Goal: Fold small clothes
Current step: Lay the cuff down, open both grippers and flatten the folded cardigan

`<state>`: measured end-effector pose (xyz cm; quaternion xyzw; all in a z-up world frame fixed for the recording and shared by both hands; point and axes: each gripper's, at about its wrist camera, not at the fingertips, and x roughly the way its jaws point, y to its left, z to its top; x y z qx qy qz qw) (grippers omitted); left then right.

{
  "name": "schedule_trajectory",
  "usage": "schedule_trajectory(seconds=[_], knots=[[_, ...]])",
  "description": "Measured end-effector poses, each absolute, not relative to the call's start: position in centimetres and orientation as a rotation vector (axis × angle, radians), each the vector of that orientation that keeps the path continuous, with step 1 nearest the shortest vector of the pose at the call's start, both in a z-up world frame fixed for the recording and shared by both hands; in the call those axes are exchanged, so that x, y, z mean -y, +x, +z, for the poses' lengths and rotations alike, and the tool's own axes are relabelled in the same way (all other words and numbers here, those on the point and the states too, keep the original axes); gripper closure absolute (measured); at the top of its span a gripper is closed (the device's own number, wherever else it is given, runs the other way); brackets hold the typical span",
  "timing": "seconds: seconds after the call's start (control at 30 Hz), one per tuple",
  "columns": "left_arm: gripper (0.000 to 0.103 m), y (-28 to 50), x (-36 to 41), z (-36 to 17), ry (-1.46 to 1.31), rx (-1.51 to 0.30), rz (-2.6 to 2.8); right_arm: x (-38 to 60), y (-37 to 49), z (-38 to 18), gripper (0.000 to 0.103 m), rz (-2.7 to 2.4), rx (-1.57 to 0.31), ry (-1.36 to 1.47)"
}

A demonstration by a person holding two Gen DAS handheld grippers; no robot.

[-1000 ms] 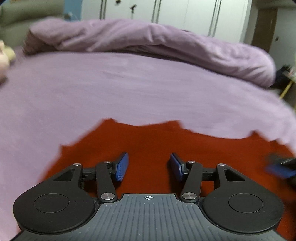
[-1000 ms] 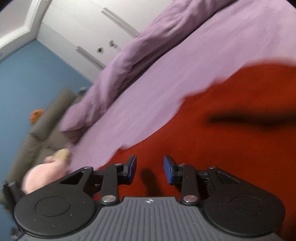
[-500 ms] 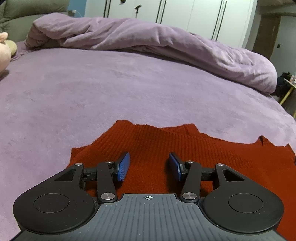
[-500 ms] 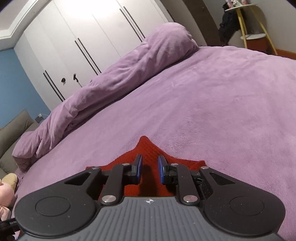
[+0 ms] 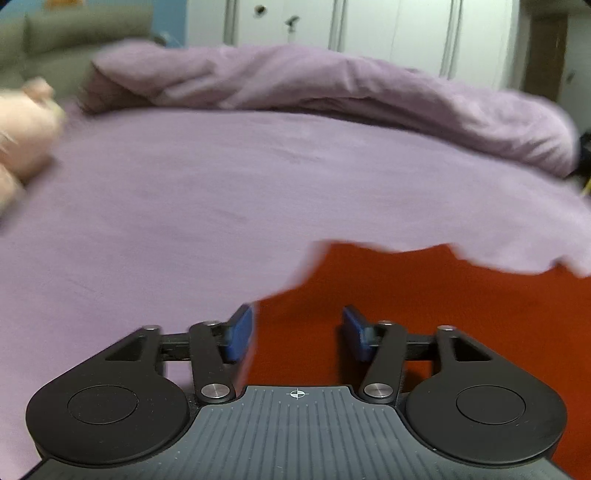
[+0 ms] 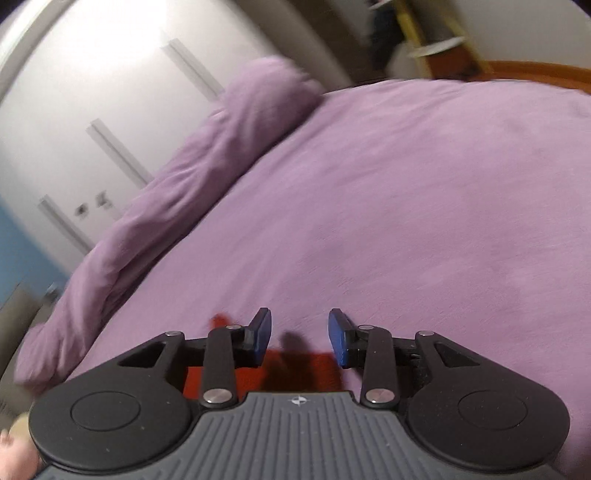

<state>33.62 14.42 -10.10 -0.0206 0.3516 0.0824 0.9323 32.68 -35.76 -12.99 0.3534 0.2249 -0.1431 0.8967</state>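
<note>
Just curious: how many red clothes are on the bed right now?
1. A red garment lies on the purple bed, under the open left claw. Others may be out of view.

A bed with a purple sheet fills most of both views, and a rumpled purple duvet lies bunched along its far edge. Behind it stands a white wardrobe with long vertical handles. A blue wall and a grey-green sofa lie to the left. A yellow-legged side table stands on the wooden floor.
</note>
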Motion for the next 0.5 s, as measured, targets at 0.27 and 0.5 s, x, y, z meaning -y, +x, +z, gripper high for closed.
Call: schedule_trajectory(seconds=[0.27,0.5], knots=[[0.031,25.4,-19.6,-8.3,-0.298,-0.787,0.143,30.0,24.4,-9.0,0.063,-0.113,-0.479,0.439],[0.034,19.1,-19.2,-9.0,-0.557,-0.908,-0.072,20.6,20.6,-8.9,0.062,0.14,-0.542,0.368]])
